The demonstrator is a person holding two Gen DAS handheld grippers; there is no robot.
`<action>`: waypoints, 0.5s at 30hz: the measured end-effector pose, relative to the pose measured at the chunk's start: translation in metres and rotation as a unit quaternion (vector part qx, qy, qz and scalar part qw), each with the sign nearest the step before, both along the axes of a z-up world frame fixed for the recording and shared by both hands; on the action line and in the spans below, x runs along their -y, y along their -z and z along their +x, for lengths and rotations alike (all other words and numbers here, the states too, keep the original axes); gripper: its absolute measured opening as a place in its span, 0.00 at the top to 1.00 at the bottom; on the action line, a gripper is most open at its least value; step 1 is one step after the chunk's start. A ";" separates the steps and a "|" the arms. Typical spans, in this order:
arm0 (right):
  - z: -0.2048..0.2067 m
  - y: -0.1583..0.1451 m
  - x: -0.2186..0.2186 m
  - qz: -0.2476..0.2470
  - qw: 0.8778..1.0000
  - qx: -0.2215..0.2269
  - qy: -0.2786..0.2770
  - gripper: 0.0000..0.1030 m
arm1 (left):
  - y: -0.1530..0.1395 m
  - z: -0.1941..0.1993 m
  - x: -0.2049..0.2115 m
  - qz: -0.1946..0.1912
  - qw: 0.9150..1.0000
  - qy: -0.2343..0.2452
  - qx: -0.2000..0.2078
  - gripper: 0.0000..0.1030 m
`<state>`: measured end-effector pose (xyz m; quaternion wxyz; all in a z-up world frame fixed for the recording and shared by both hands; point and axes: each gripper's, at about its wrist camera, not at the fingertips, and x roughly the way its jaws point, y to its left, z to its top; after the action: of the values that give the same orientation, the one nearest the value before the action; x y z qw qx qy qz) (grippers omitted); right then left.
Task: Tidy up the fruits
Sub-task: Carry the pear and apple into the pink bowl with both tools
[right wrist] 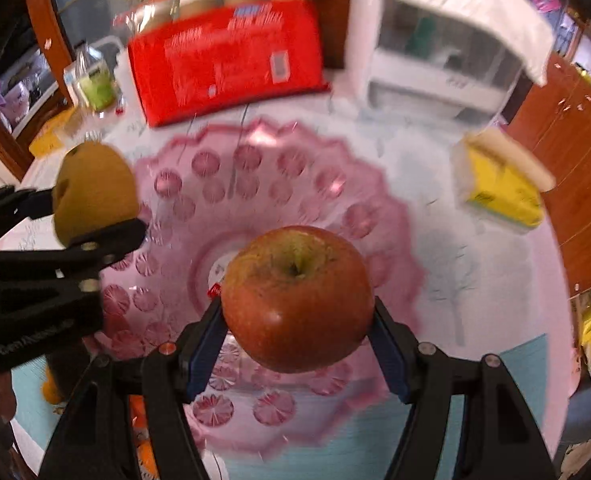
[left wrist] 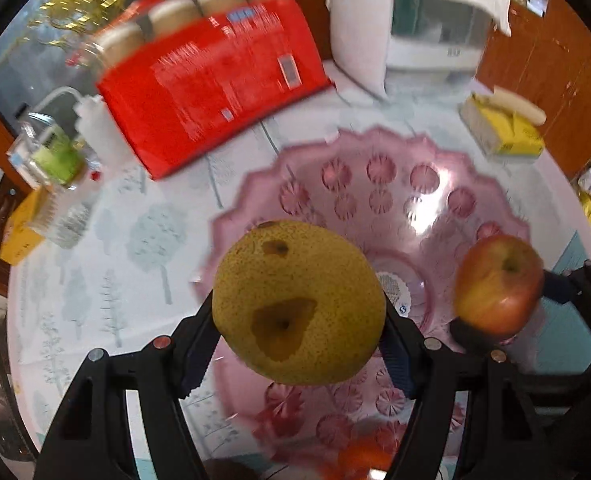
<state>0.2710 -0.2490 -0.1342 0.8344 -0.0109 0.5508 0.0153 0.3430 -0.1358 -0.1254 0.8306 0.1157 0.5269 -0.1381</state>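
The left gripper (left wrist: pixel 299 320) clamps a pear (left wrist: pixel 299 304) (brown-blotched) above the pink bowl (left wrist: pixel 375 184); to its right, the right gripper (right wrist: pixel 297 320) clamps an apple (right wrist: pixel 297 300) over the bowl's middle. A red box (right wrist: pixel 223 64) stands beyond.

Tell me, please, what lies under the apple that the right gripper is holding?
The pink glass bowl lies below the apple, which the right gripper holds over its empty centre. The patch of bowl directly behind the apple is covered.
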 end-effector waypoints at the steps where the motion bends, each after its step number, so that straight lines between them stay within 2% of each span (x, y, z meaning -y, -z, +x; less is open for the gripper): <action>1: 0.002 0.009 -0.002 0.005 1.000 -0.008 -0.001 0.33 | 0.007 0.002 0.003 0.002 1.000 0.005 -0.004 0.31; 6: 0.011 0.036 -0.009 0.012 1.000 -0.025 -0.011 0.33 | 0.036 0.010 0.010 0.016 0.999 0.020 -0.020 0.31; 8: 0.012 0.039 -0.014 -0.006 1.000 -0.021 -0.017 0.32 | 0.046 0.013 0.011 0.011 0.999 0.025 -0.028 0.31; 9: 0.011 0.040 -0.018 -0.022 0.999 -0.016 -0.026 0.32 | 0.047 0.013 0.012 0.010 0.999 0.030 -0.027 0.31; 15: 0.013 0.045 -0.022 -0.038 0.998 -0.015 -0.048 0.32 | 0.054 0.015 0.015 -0.013 0.997 0.051 -0.053 0.29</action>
<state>0.2837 -0.2266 -0.1791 0.8231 -0.0685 0.5626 0.0345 0.3585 -0.1510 -0.1795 0.7946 0.1242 0.5622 -0.1928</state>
